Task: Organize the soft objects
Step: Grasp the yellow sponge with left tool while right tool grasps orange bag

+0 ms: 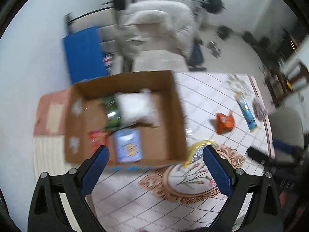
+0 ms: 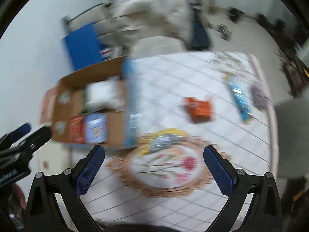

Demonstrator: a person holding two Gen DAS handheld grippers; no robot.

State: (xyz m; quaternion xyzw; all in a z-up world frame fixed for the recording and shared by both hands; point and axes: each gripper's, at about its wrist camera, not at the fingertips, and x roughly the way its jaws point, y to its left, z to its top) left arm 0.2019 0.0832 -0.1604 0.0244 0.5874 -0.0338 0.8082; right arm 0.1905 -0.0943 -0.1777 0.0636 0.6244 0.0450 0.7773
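Left wrist view: we held the left gripper (image 1: 155, 156) spread wide and empty over the near edge of the cardboard box (image 1: 123, 116), where a white pillow (image 1: 135, 107) and blue packet (image 1: 128, 145) lay. Right wrist view: our right gripper (image 2: 154, 155), equally wide and empty, hung above the yellow packet (image 2: 164, 140); an orange packet (image 2: 199, 108) lay farther right.
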